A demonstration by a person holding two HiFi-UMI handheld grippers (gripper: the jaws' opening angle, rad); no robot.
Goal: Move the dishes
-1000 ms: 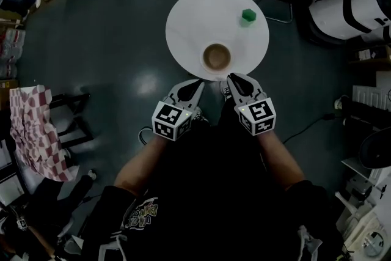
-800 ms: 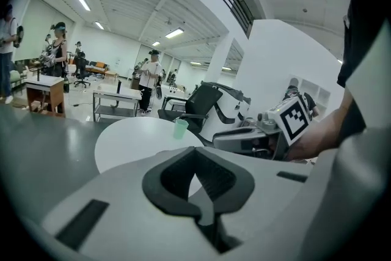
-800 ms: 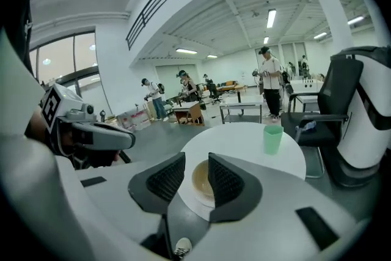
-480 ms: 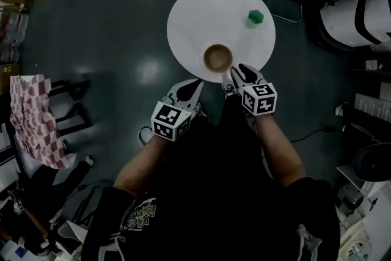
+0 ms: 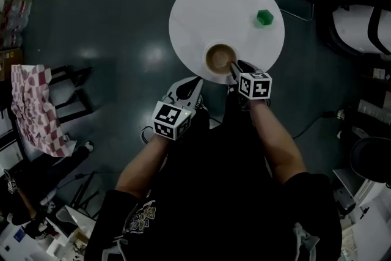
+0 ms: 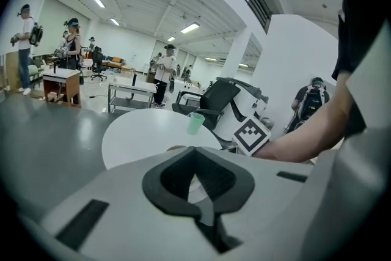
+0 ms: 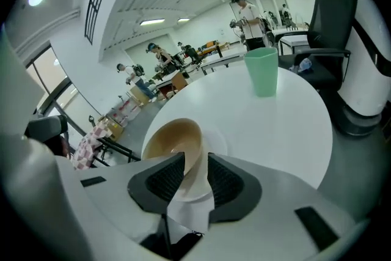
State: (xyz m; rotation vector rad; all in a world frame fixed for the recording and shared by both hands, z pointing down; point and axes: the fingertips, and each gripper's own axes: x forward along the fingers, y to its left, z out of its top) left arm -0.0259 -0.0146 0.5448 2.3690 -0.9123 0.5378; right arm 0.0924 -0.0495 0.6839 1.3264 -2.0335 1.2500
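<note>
The right claw [image 7: 195,162] stands partly open, its jaws having just been opening. They straddle the near wall of the tan bowl [image 7: 173,134], one pad inside and one outside, and no firm squeeze shows. The bowl sits at the near edge of the round white table [image 7: 287,125], well apart from the green cup [image 7: 263,72] farther back. The left claw [image 6: 195,150] hangs just off the table's near edge, tips together, holding nothing.
</note>
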